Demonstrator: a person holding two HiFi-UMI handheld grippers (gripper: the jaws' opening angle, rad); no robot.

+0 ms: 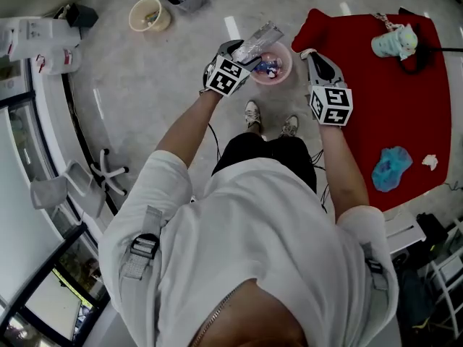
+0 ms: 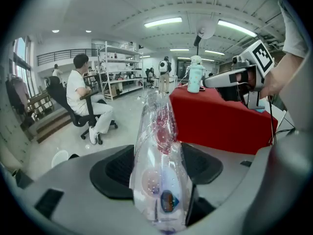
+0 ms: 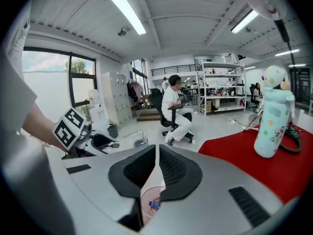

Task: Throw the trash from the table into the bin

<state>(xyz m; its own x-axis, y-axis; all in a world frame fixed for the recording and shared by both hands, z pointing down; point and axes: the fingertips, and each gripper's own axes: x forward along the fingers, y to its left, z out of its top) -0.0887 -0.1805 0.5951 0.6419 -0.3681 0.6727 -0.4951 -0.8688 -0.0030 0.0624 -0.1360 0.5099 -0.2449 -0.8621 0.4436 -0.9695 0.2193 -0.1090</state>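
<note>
Dumping step: gripping clear wrapper (image 2: 159,170) in left gripper (image 1: 246,49) above pink bin (image 1: 286,69) beside the table (image 1: 376,85) corner — right gripper (image 1: 311,55) closed, empty. Next: let go.

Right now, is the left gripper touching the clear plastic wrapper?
Touching. The left gripper view shows the clear plastic wrapper standing up between the jaws of the left gripper, gripped from both sides.

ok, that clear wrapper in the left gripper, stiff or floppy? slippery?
The wrapper sticks up from the left gripper without drooping, so it is probably crinkly film with some stiffness. It is see-through and looks thin, so it is likely very light. Its glossy surface may slip between the pads.
</note>
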